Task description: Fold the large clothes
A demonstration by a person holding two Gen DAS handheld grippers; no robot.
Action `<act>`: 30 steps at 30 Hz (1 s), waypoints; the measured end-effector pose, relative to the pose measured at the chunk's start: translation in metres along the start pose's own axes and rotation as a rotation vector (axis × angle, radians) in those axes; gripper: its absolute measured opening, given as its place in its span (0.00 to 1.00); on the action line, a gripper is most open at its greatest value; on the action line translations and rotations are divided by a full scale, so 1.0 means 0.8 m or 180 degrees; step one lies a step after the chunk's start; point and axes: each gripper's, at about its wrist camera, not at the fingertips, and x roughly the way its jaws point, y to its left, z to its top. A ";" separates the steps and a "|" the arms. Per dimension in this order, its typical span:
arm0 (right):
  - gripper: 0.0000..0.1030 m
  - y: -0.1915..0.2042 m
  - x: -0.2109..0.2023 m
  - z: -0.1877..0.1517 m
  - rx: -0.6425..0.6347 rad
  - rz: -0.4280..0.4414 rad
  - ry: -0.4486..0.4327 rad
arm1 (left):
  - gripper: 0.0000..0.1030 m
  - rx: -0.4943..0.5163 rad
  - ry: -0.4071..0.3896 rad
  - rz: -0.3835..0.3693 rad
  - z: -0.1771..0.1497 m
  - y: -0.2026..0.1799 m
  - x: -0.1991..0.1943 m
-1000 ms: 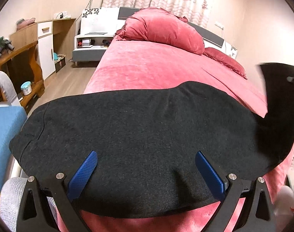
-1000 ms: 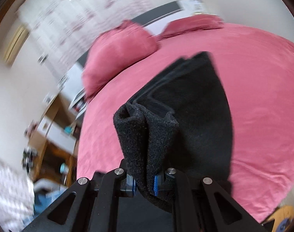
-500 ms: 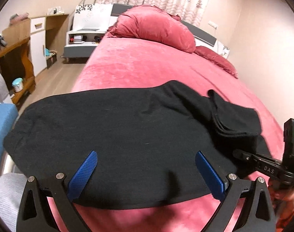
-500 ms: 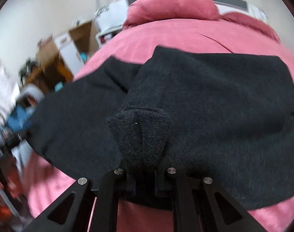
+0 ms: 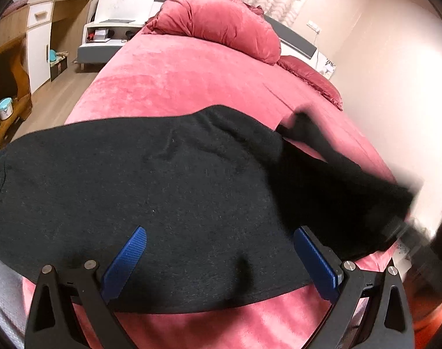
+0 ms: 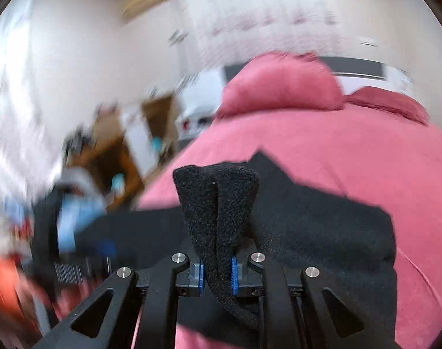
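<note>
A large black garment (image 5: pixel 168 186) lies spread across the near end of a pink bed (image 5: pixel 180 78). My left gripper (image 5: pixel 221 250) hovers over its near hem, wide open, with nothing pinched between the blue pads (image 5: pixel 125 258). At the far right of the left wrist view a folded-over part of the cloth (image 5: pixel 337 180) runs toward a blurred dark tool. In the right wrist view my right gripper (image 6: pixel 218 273) is shut on a bunched fold of the black garment (image 6: pixel 216 203), which stands up between the pads; the rest of the cloth (image 6: pixel 322 232) lies on the bed below.
Large pink pillows (image 5: pixel 221 20) sit at the head of the bed. A white bedside unit (image 5: pixel 110 32) and wooden cabinets (image 5: pixel 37 43) stand left of the bed on a wood floor. A wall (image 5: pixel 395 87) runs close along the bed's right side.
The right gripper swung down and rolled with the cloth fold, carrying the raised end down over the garment's right part. The left gripper drifted a little, staying open.
</note>
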 end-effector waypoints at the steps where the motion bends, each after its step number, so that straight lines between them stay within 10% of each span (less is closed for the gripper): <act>1: 0.12 0.007 0.018 -0.025 -0.0148 -0.0014 0.0238 | 0.99 -0.0022 0.0050 0.0003 -0.001 -0.001 0.005; 5: 0.19 0.000 0.099 -0.086 -0.0090 -0.0108 0.1095 | 0.99 -0.0010 0.0240 -0.0026 0.000 -0.014 0.022; 9: 0.41 -0.005 0.084 -0.071 0.0080 -0.0138 0.0890 | 0.99 0.0021 0.0322 -0.0120 0.005 -0.036 0.037; 20: 0.42 -0.067 0.008 -0.076 0.1034 0.0202 0.0748 | 0.99 0.0016 0.0821 -0.0297 0.030 -0.095 0.112; 27: 0.43 -0.216 -0.071 -0.127 0.2534 -0.0904 0.0101 | 0.98 0.0338 0.0847 -0.0010 0.024 -0.119 0.142; 30: 0.45 -0.269 -0.069 -0.181 0.3405 -0.0798 0.0157 | 0.81 0.0680 0.0793 0.0123 0.015 -0.143 0.147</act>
